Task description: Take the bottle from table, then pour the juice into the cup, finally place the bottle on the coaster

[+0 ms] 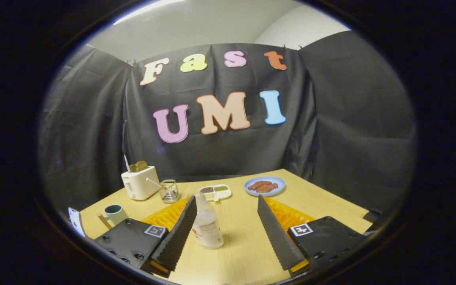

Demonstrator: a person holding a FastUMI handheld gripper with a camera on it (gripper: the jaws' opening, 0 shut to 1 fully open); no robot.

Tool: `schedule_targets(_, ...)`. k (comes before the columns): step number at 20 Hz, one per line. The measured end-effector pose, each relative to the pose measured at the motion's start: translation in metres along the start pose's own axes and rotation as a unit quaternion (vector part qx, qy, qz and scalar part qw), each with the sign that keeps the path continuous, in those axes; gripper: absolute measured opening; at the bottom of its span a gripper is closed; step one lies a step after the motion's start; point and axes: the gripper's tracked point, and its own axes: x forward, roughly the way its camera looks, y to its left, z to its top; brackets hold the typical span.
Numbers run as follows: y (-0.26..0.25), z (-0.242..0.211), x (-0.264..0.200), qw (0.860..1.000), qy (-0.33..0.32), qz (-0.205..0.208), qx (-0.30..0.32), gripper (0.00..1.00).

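1 bottle (207,223) upright on the table (244,245), long axis vertical, cap up, between the 2 fingers nearer the left one, gripper (225,233) spread wide and holding nothing, 1 cup (114,213) far left, 1 toaster (140,182), 1 plate (265,186) beyond.

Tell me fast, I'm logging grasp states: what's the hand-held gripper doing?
Hand-held gripper: open, holding nothing; the bottle stands between its fingers, close to the left one.
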Motion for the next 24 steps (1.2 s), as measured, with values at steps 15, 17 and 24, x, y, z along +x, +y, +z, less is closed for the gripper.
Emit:
schedule_targets(15,0.024,-0.113,0.042,0.996,0.078,0.024,-0.045,0.97)
schedule_targets(17,0.035,-0.119,0.049,0.995,0.086,0.037,-0.042,0.97)
schedule_targets(24,0.054,-0.134,0.08,0.991,0.111,0.053,-0.051,0.97)
